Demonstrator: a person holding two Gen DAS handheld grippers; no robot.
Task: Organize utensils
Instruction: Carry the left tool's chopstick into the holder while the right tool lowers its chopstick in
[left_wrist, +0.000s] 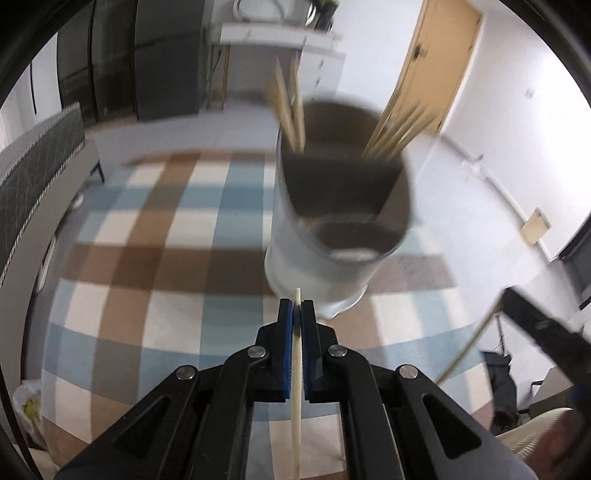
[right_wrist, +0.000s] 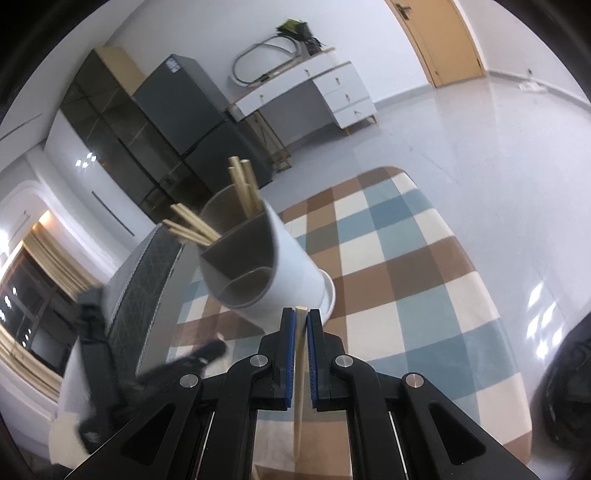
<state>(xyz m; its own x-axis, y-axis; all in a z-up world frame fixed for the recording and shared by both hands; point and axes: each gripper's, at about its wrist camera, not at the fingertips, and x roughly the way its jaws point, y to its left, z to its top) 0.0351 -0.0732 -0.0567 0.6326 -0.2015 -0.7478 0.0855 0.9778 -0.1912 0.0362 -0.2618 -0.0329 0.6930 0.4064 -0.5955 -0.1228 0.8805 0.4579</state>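
The left claw (left_wrist: 297, 308) is closed on a white chopstick (left_wrist: 296, 387), just before the white utensil holder (left_wrist: 332, 236), which is blurred. The right claw (right_wrist: 300, 317) grips a wooden chopstick (right_wrist: 300, 369) near the same holder; each stick's lower end is cut off.

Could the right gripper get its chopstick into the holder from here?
Probably yes. The right gripper grips a chopstick, and the holder stands just ahead on the checked cloth, its near compartment open with nothing between.
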